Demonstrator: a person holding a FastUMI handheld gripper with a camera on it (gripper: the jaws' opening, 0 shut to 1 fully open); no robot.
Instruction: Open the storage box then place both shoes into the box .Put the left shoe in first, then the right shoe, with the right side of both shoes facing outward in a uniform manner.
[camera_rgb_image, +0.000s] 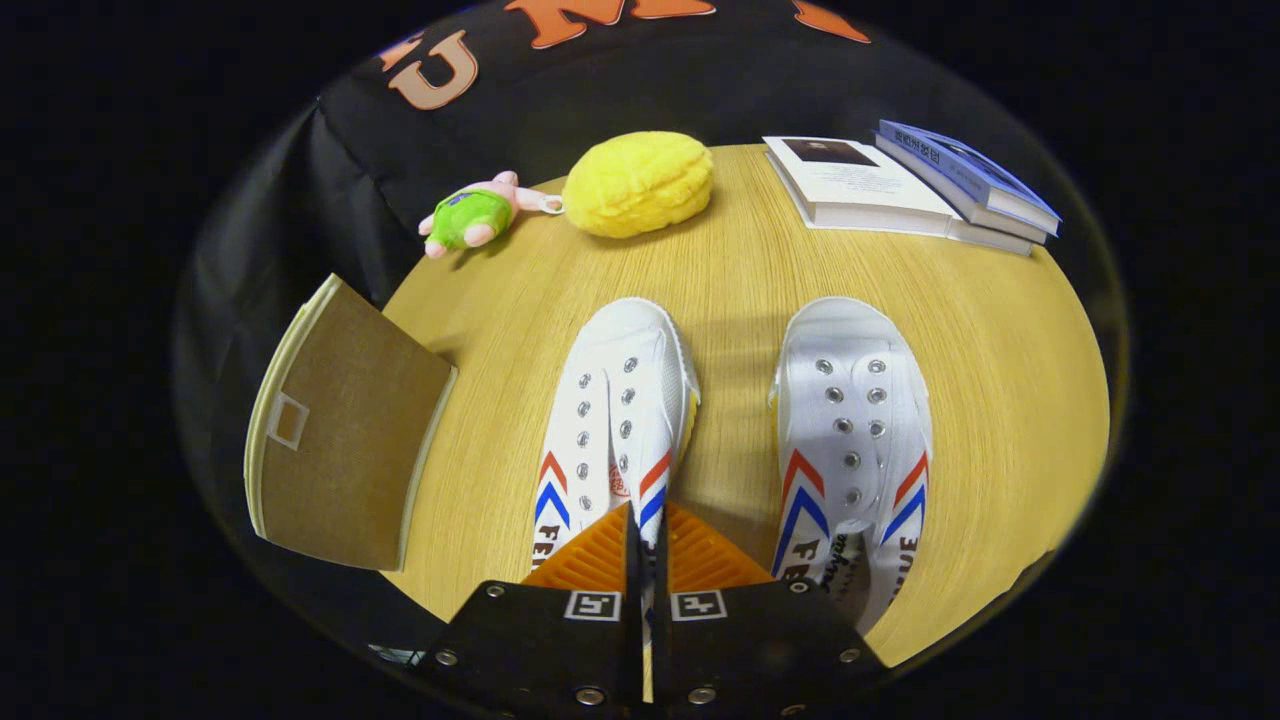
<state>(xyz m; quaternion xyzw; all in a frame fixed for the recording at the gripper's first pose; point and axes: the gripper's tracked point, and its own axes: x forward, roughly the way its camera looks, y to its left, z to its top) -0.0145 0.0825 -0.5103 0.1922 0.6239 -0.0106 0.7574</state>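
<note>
tongs (645, 545) clamped on left shoe's (615, 410) side wall.

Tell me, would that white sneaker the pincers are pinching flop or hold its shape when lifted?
The left shoe looks like thin canvas without laces, so its upper would probably sag. The gripper pinches only its side wall, so it may hang tilted. It seems light for its size.

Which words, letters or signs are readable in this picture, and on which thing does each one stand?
"FE": side of the shoe pinched by the gripper; rest hidden.
"UE": side of the other shoe; rest hidden.
Books: print too blurred to read.
</note>
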